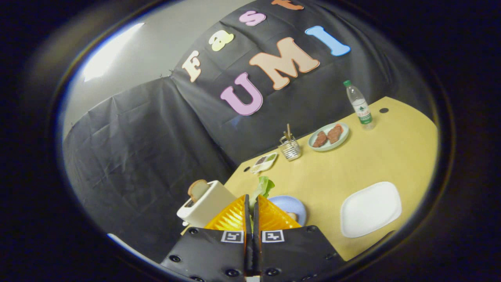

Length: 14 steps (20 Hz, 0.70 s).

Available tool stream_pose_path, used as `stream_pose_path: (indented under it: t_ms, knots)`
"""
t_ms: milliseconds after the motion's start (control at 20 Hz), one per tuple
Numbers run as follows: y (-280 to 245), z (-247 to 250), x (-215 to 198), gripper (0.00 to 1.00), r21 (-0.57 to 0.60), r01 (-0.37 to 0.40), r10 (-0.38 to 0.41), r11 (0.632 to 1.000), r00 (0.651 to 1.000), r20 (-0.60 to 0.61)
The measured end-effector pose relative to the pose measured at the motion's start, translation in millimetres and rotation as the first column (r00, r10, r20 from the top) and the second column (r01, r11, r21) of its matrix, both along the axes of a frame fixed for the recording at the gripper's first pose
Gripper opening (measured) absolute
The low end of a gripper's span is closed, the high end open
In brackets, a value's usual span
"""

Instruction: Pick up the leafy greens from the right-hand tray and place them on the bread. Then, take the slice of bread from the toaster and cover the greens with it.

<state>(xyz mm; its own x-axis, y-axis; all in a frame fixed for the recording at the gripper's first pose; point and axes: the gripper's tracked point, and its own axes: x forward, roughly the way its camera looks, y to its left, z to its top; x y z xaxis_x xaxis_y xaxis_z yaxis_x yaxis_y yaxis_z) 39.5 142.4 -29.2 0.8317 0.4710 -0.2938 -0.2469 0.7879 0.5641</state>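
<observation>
- The gripper [251, 197] has its two fingers [234, 215] pressed close together, and a piece of leafy greens [263, 187] is pinched between them. The green leaf sticks up past the fingertips.
- Just behind the fingers, on the right side, sits a blue plate [290, 204]. A little bit of bread [291, 216] peeks out on it, right beside the right finger (most of it is hidden by the finger).
- To the left of the fingers stands a cream toaster [206, 205]. A slice of bread [197, 189] pokes up out of its slot.
- All of this is on a yellow table [364, 160].
- Near the fingers, on the right, lies a white tray [370, 209] with rounded corners.
- Farther back there is a small tray [264, 162] with dark and green bits in it, close to the far left edge of the table.
- Just right of that small tray is a wire basket [290, 148] with a stick or two standing in it.
- Right of the basket is a pale green plate [328, 136] with two brown pieces of food [328, 136] lying side by side.
- Farthest back on the right stands a clear water bottle [359, 104] with a green cap, upright and near the green plate.
- A dark cloth wall [137, 156] hangs behind the table.
</observation>
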Motion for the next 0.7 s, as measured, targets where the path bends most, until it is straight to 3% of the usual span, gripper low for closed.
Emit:
stream_pose_path:
  t_ms: [300, 550, 700]
  knots:
    - [66.1, -42.3, 16.0, 0.03, 0.022, -0.054, 0.056, 0.998, 0.996, -0.074]
    - [47.5, -107.2, 23.4, 0.03, -0.147, -0.01, -0.016, 0.989, 0.985, -0.172]
    - [13.3, -135.2, 27.5, 0.03, -0.283, 0.029, -0.089, 0.959, 0.975, -0.202]
